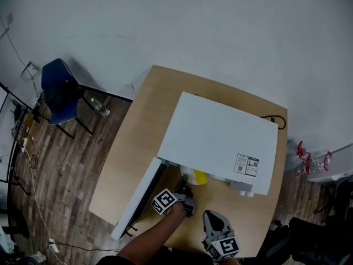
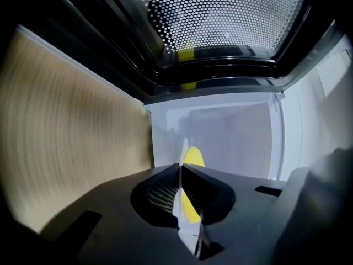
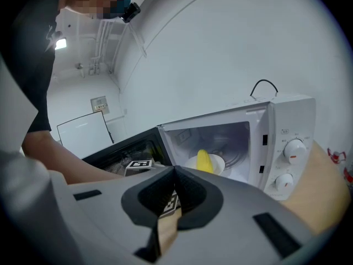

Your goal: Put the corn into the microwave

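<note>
left tongs (image 2: 180, 166): together, empty, at microwave (image 1: 220, 137) mouth;
right tongs (image 3: 175, 170): together, held back, leaving opening free;
corn (image 3: 204, 160): on dish (image 3: 219, 163) inside; placement looks done

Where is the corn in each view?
Head view: corn just below centre, in the microwave mouth.
Left gripper view: corn just above the jaw tips, on the plate seen edge-on.
Right gripper view: corn at centre, on the plate inside.
Shared landmark: the open door.
</note>
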Tool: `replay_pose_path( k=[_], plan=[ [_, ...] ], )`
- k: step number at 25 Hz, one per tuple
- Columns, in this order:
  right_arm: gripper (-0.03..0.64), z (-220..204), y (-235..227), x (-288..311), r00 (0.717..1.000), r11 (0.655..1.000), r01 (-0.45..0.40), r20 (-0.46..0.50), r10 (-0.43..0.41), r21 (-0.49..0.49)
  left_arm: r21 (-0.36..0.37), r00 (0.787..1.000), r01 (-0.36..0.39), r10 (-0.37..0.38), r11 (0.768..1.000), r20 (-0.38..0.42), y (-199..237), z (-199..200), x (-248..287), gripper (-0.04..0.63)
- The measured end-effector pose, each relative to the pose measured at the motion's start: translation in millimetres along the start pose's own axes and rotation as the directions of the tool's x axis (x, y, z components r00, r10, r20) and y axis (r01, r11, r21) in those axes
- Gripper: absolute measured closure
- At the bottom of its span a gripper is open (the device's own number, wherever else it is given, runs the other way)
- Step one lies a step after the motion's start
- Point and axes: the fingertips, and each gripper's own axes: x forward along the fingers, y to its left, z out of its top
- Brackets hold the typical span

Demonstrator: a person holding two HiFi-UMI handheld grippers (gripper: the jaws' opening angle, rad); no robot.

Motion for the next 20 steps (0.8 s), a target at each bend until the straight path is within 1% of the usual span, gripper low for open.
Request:
replay_pose_path(
  k=[4, 8, 10, 13, 16, 18, 20],
  plan=[
    [0.558, 4, -7, -1, 1.000, 1.000, 0.020, 0.003, -0.020, -0.004, -0.022, 0.999, 0.001, -0.001, 1.000, 0.034, -1, 0, 4, 0.572],
    [0.557, -1, -18, -4, 0.999, 0.999, 0.046, -0.011, -0.045, 0.001, -0.050, 0.997, 0.002, 0.001, 0.999, 0.071, 0, -2, 9, 0.572],
    [0.557, 0, -21, -4, 0.999, 0.999, 0.049, -0.003, -0.049, 0.010, -0.074, 0.995, 0.010, -0.003, 0.997, 0.097, -1, -1, 14, 0.571],
    [0.558, 0, -27, -4, 0.997, 0.997, 0.071, -0.020, -0.071, -0.003, -0.100, 0.991, 0.022, -0.009, 0.995, 0.132, -3, 1, 21, 0.571],
    [0.557, -5, -31, -4, 0.998, 0.998, 0.068, -0.014, -0.068, -0.002, -0.094, 0.988, 0.016, -0.001, 0.995, 0.154, -5, 4, 31, 0.571],
    [0.557, -6, -34, -4, 0.997, 0.997, 0.075, -0.029, -0.075, -0.003, -0.083, 0.986, -0.011, 0.025, 0.997, 0.166, -5, 4, 39, 0.571],
    [0.558, -7, -37, -5, 0.996, 0.996, 0.084, -0.039, -0.084, 0.001, -0.055, 0.982, -0.043, 0.053, 0.998, 0.184, -4, 6, 42, 0.571]
  ],
)
